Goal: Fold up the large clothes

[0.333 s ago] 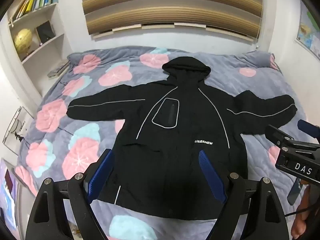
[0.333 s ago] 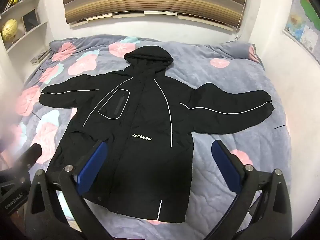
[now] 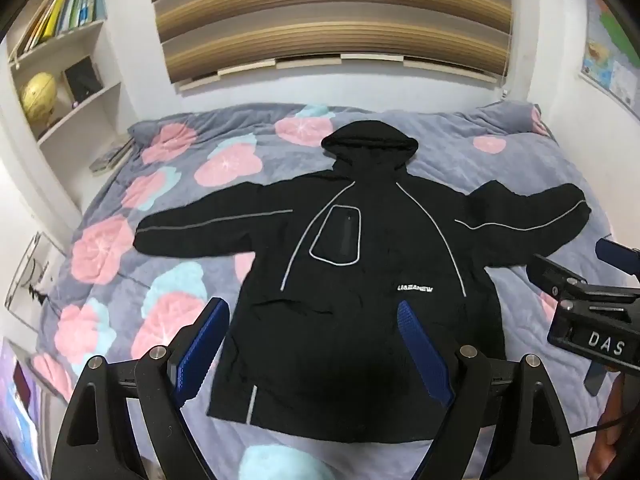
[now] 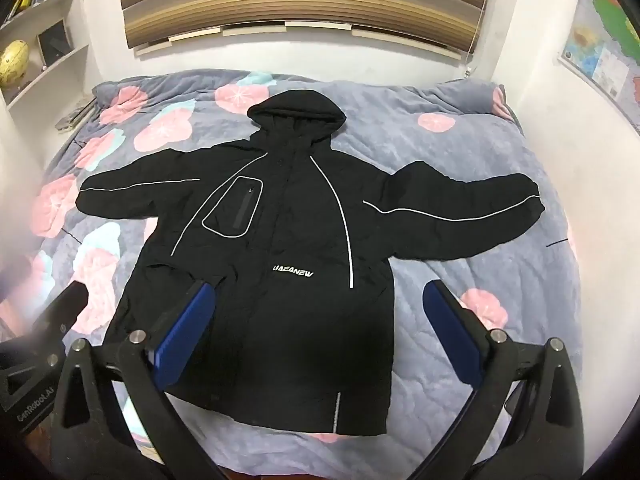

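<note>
On the floral quilt (image 4: 460, 148) covering the bed, a black hooded jacket (image 4: 280, 240) lies flat, front up, hood (image 4: 296, 114) toward the far wall, both sleeves spread out to the sides, hem nearest the cameras. Left gripper (image 3: 312, 344) hangs above the lower left part of the jacket, jaws spread wide, nothing between the blue pads (image 3: 424, 356). Right gripper (image 4: 320, 336) hangs over the hem area on the right side, jaws also spread wide and empty; in the left wrist view its black body sits at the right edge near the right sleeve (image 4: 460, 208). Compared with the frames a moment earlier almost nothing has changed: jacket lies the same, no fold started, both claws sit at about the same spots, only slight camera drift. Reading: task is at its start, jacket laid out ready, no grasp made yet; likely first move is taking a sleeve or side edge to fold inward.
</note>
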